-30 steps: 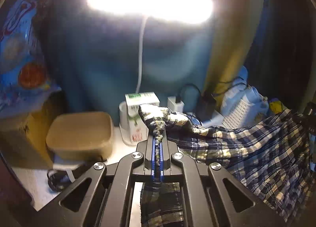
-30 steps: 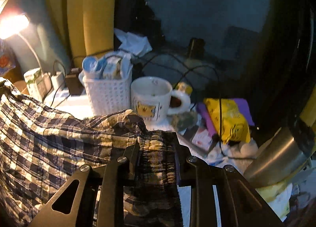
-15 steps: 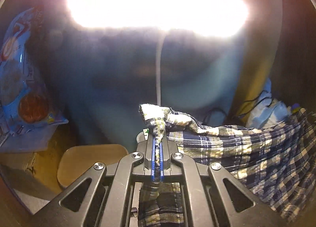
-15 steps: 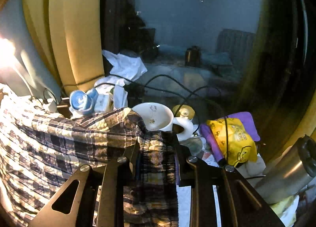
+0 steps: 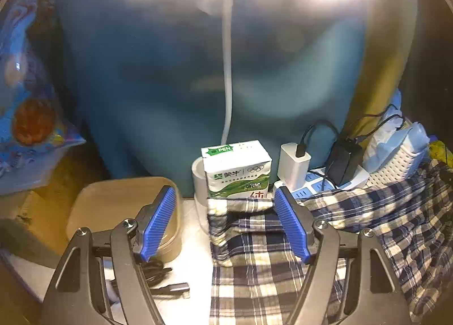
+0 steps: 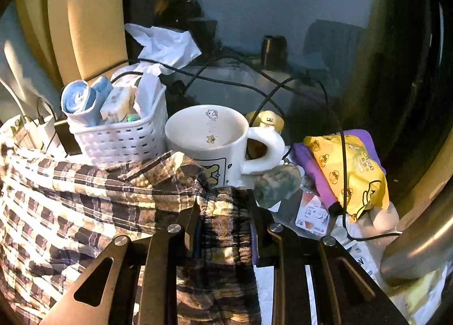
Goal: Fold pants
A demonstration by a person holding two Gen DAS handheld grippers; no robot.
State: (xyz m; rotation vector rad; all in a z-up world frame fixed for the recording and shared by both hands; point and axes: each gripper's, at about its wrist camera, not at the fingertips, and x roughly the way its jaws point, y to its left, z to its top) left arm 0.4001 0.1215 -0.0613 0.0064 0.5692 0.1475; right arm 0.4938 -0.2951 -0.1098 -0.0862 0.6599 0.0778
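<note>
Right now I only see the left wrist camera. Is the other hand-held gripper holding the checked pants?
Observer: Yes. The right hand-held gripper is shut on a bunched edge of the pants.
Operator: Is anything breakable near it?
Observer: A white mug stands just behind the fabric, handle to the right in the right wrist view.
Operator: Anything else over there?
Observer: A metal flask shows at the lower right edge of that view, clear of the pants.
</note>
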